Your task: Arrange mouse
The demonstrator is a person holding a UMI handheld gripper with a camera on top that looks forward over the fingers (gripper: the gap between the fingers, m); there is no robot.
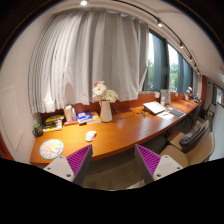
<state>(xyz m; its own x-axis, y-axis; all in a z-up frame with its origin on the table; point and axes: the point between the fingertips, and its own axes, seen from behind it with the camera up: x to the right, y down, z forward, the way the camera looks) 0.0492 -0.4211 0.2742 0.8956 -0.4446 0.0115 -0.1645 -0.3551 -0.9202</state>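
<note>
A small white mouse (pixel 91 135) lies on the long curved wooden desk (pixel 120 136), near its front edge, beyond and slightly left of my gripper (pixel 113 160). The two fingers with purple pads (pixel 80 158) stand wide apart with nothing between them, well back from the desk and above the floor.
On the desk stand a white vase with flowers (pixel 105 106), a round pale blue plate (pixel 51 149) at the left end, books and boxes (pixel 58 120) at the back left, and an open laptop (pixel 155 107) further right. Curtains and windows lie behind; an office chair (pixel 193 135) stands at the right.
</note>
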